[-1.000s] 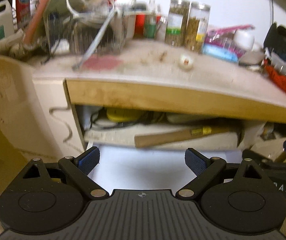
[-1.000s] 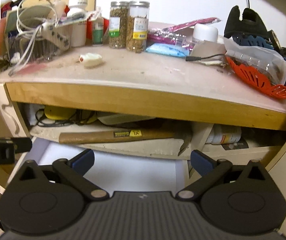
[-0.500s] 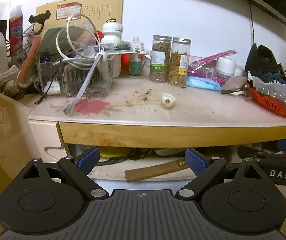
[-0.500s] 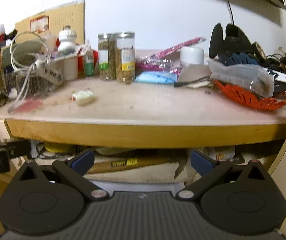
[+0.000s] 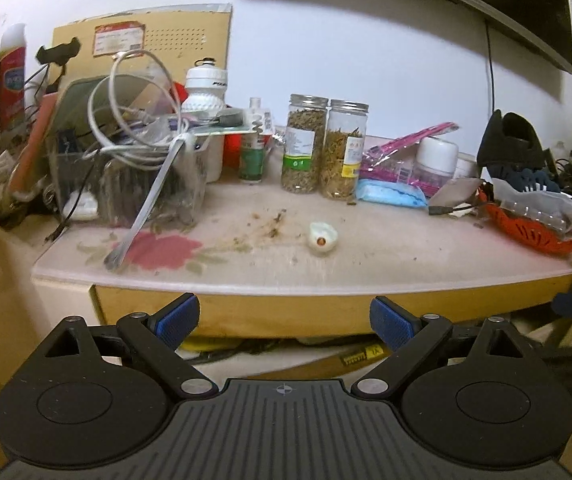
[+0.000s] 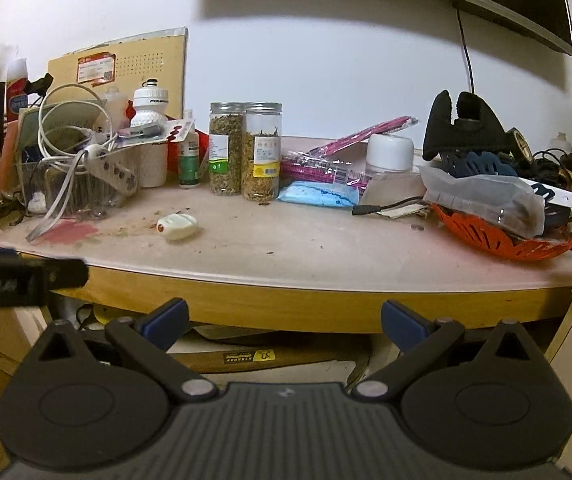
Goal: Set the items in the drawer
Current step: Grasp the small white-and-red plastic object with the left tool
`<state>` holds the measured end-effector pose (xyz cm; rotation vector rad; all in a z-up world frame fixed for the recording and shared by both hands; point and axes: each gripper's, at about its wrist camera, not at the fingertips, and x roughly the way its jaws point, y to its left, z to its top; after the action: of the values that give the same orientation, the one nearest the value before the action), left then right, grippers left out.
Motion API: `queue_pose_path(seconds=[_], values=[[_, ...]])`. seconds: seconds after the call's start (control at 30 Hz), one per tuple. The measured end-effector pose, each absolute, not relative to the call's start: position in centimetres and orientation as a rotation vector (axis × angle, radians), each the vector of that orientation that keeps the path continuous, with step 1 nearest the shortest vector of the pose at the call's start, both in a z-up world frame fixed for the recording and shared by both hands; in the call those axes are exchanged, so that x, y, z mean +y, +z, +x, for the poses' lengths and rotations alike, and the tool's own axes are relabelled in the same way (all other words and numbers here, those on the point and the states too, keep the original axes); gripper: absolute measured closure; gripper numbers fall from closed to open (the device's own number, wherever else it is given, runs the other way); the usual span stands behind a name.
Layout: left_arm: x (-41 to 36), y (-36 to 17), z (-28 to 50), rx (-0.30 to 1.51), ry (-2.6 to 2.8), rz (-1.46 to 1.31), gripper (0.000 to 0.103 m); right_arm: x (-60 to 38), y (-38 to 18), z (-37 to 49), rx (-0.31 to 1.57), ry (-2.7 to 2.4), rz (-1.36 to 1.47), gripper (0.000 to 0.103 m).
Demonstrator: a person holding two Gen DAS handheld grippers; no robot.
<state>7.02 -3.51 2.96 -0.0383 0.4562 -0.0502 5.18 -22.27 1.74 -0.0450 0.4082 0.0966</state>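
Observation:
A small white capsule-shaped object [image 5: 322,239] with a red end lies on the desk top [image 5: 406,256]; it also shows in the right wrist view [image 6: 177,227]. Below the desk's wooden front edge [image 6: 286,304] the open drawer holds a hammer with a wooden handle [image 6: 286,356] and a yellow item [image 5: 201,344]. My left gripper [image 5: 283,320] is open and empty, in front of the desk edge. My right gripper [image 6: 283,322] is open and empty, also in front of the edge. The left gripper's side shows at the left of the right wrist view [image 6: 21,280].
Two jars of dried herbs [image 5: 324,148] stand at the back. A clear bin with a white power strip and cables [image 5: 133,160] sits left. An orange basket [image 6: 498,236] with bagged items sits right. A blue pack [image 6: 318,194], pink bag and white jar lie behind.
Both grippers have risen and tilted up, from facing the open drawer to facing the desk top. Both stayed open and empty.

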Motion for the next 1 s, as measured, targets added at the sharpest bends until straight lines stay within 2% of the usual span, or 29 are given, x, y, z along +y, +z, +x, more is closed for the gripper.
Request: queue_pose_path(seconds=[1.0], values=[[-6.3, -0.2, 18.2, 0.359, -0.072, 0.036, 0.009, -22.1, 1.1, 6.3, 0.452, 0.097, -0.05, 0.0]])
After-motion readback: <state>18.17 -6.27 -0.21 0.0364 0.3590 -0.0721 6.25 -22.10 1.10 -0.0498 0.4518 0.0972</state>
